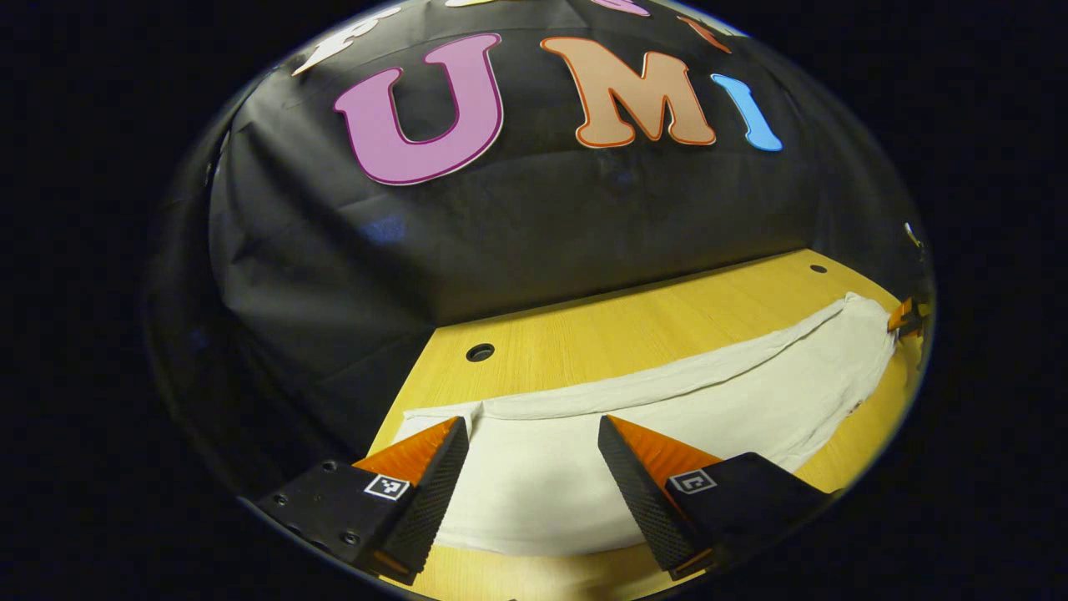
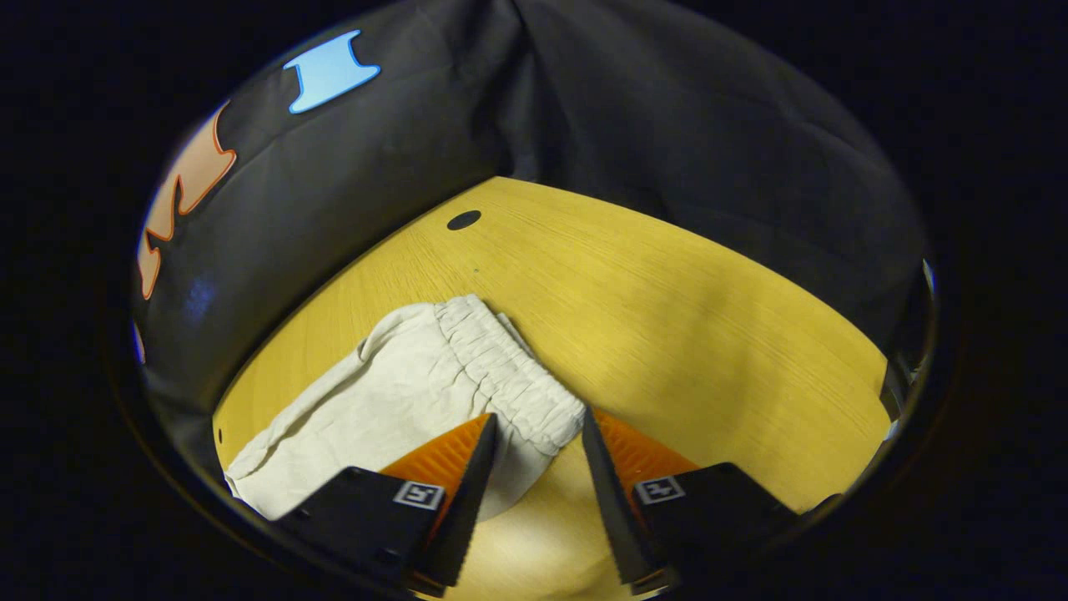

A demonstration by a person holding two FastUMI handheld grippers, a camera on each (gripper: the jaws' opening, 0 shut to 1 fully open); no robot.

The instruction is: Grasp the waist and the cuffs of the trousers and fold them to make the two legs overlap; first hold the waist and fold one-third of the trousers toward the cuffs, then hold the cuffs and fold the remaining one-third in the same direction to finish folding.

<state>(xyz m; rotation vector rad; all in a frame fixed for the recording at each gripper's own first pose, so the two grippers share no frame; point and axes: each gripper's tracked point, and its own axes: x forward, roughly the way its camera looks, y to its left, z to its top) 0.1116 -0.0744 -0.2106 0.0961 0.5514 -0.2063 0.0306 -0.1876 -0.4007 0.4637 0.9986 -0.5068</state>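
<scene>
Trousers (image 1: 667,401) flat on table (image 2: 667,317). Left gripper (image 1: 530,467) open over cuffs, right gripper (image 2: 538,451) open straddling waist (image 2: 509,376), poised to grasp.

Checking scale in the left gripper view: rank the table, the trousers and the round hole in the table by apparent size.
1. table, largest.
2. trousers, nearly as wide, though nearness to the camera inflates their near end.
3. round hole, smallest by far.

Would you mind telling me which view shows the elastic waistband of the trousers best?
The right gripper view: the gathered waistband lies close ahead of the right gripper, its ruching clear. In the left gripper view the trousers stretch away, and the waist end sits small and distorted at the far right edge.
</scene>
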